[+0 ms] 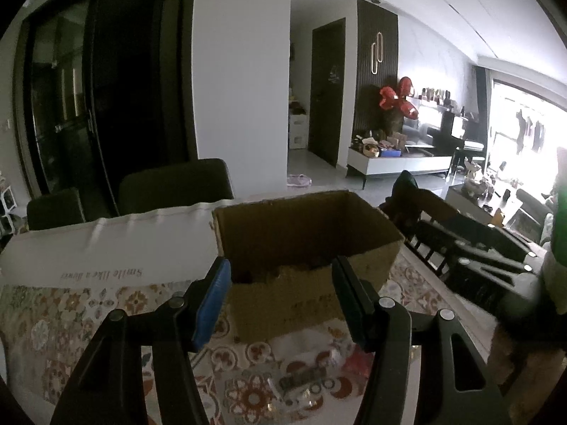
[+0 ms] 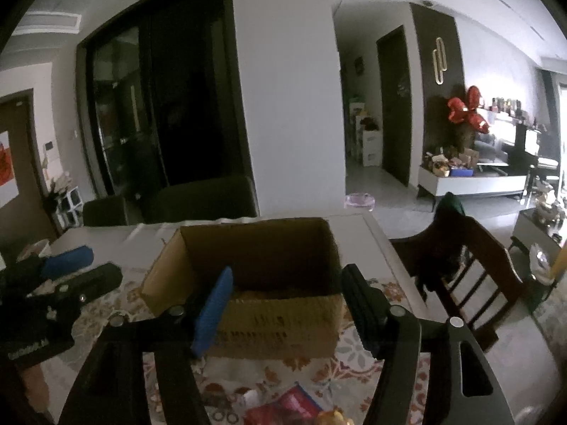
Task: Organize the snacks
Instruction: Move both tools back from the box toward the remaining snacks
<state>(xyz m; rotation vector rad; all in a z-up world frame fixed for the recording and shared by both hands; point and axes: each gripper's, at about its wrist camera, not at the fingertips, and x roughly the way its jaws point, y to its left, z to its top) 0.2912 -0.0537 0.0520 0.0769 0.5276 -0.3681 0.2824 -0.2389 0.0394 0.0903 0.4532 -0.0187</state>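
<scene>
patterned tablecloth (image 1: pixel 71 318) under cardboard box (image 1: pixel 308 233), seemingly holding snacks.

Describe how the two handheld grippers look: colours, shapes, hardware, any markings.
Both are matte black. The left gripper and right gripper each have two angular arms with triangular cut-outs and round silver pivot bolts. On each, the left-hand jaw carries a blue pad; the other jaw is black and ribbed. Faint white lettering, unreadable, marks the left gripper's body as seen from the right wrist. No cables or sleeves show.

A home's living-dining room: patterned tablecloth (image 1: pixel 71 318), dining chair (image 2: pixel 471 258), TV cabinet (image 1: pixel 400 163), red balloons (image 1: pixel 397 99).
</scene>
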